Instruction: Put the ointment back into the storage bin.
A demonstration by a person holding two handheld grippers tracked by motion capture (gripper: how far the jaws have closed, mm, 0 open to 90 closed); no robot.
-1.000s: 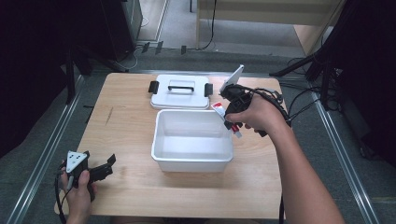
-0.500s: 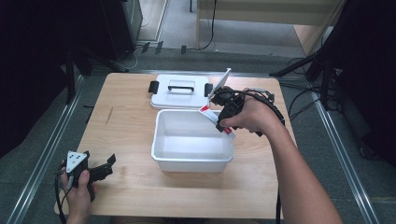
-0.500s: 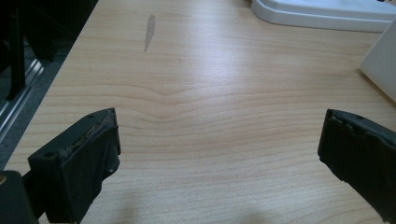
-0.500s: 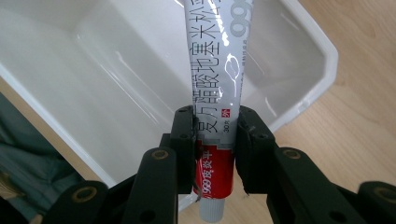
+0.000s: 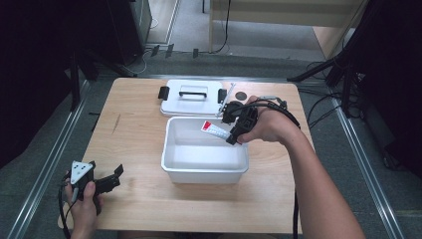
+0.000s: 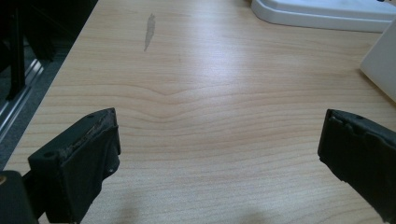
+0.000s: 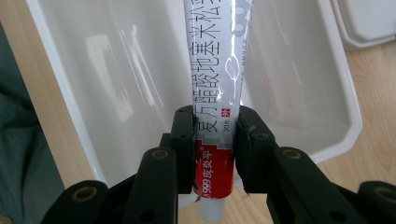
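Over the open white plastic tub (image 5: 205, 155), the right gripper (image 5: 230, 133) holds a white-and-red tube (image 5: 214, 129).

Its black jaws are closed tight on the tube's red end near the cap, as the right gripper view shows (image 7: 214, 154), and the tube's white, printed length reaches out above the tub's bare inside. Behind the tub lies its white lid with a black handle (image 5: 191, 96). Near the front left corner of the light wooden table (image 5: 134, 124), the left gripper (image 5: 115, 175) rests with jaws spread wide, nothing between them.
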